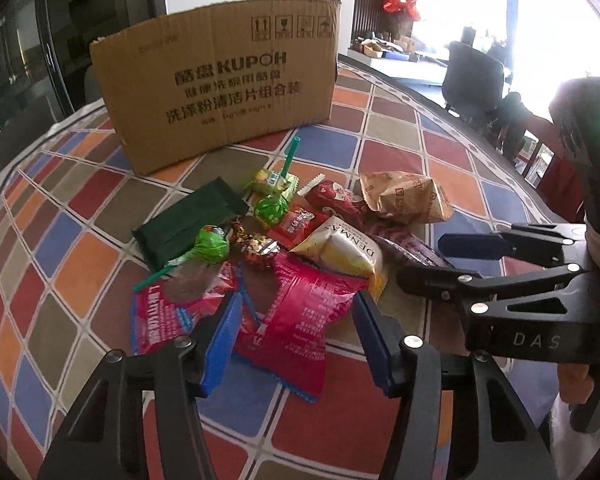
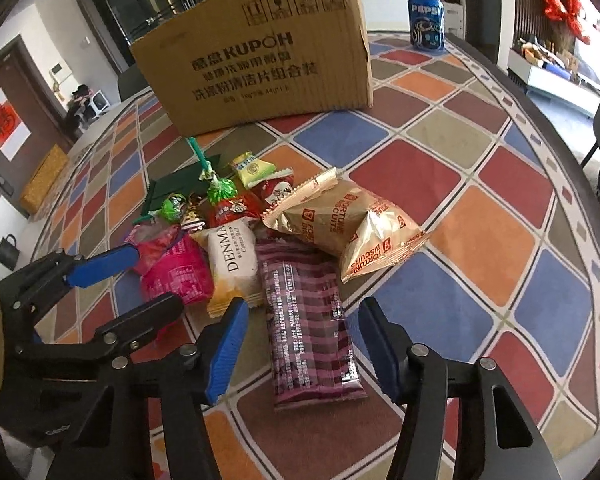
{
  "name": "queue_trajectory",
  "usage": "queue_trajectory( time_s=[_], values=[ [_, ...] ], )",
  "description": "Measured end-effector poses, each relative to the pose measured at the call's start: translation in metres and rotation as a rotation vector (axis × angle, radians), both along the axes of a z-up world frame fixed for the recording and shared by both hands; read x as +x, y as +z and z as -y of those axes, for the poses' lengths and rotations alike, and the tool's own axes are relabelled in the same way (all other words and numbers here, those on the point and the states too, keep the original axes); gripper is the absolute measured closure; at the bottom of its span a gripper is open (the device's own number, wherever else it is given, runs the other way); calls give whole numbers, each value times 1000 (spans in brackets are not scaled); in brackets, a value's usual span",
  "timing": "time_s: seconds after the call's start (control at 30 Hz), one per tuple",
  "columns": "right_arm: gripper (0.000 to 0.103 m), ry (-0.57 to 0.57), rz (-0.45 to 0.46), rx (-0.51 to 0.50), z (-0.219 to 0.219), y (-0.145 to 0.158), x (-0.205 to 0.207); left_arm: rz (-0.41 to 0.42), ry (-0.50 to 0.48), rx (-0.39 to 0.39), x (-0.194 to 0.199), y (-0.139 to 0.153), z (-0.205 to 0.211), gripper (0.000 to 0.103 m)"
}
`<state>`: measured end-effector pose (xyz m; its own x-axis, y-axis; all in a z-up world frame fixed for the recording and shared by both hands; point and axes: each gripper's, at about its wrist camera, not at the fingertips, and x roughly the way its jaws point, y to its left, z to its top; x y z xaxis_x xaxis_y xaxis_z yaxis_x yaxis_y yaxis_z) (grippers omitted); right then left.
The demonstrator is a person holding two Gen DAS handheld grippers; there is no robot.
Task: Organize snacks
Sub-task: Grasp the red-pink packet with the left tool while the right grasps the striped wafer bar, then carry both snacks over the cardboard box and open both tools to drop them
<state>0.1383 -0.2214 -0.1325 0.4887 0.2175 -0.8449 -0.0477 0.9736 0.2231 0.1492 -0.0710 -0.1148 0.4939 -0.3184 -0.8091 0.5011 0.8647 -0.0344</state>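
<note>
A pile of snacks lies on the table in front of a brown KUPOH cardboard box (image 1: 220,84) (image 2: 256,64). My left gripper (image 1: 296,340) is open, its blue pads on either side of a pink-red packet (image 1: 300,320). My right gripper (image 2: 304,344) is open around the near end of a purple checked packet (image 2: 308,320). In the pile are a white DENMAS packet (image 1: 340,248) (image 2: 232,264), gold FORTUNE BISCUITS bags (image 2: 340,220) (image 1: 404,196), green lollipops (image 1: 210,246) (image 2: 220,190) and a dark green packet (image 1: 188,220). The right gripper (image 1: 432,264) shows in the left view, the left gripper (image 2: 136,276) in the right view.
The round table (image 2: 480,200) has a cloth of coloured squares. A blue Pepsi can (image 2: 426,20) stands behind the box at the right. Dark chairs (image 1: 476,76) stand beyond the table's far right edge. A yellow block (image 2: 44,180) lies at the far left.
</note>
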Motion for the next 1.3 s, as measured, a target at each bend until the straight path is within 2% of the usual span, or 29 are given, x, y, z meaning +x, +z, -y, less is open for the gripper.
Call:
queue_trajectory(
  time_s=[0.23, 0.27, 0.4, 0.47, 0.53, 0.67, 0.93, 1.3],
  values=[
    [53, -7, 2, 2, 1, -3, 4, -30, 16, -22, 4, -6, 3, 53],
    [57, -6, 6, -8, 0, -3, 3, -34, 18, -28, 4, -7, 2, 56],
    [62, 6, 16, -29, -2, -4, 2, -35, 34, -37, 3, -6, 3, 61],
    [65, 6, 16, -23, 0, -4, 2, -33, 46, -40, 2, -5, 2, 69],
    [66, 4, 16, -18, 0, -3, 1, -42, 59, -54, 1, -4, 0, 72],
    [66, 4, 26, -11, 0, 0, -5, -51, 70, -72, -3, -2, -2, 73],
    [66, 18, 65, -3, -3, 15, -20, -12, 87, -96, -17, 13, -5, 73],
    [66, 44, 148, -5, -13, 43, -28, 91, 140, -126, -22, 51, -19, 73]
  ],
)
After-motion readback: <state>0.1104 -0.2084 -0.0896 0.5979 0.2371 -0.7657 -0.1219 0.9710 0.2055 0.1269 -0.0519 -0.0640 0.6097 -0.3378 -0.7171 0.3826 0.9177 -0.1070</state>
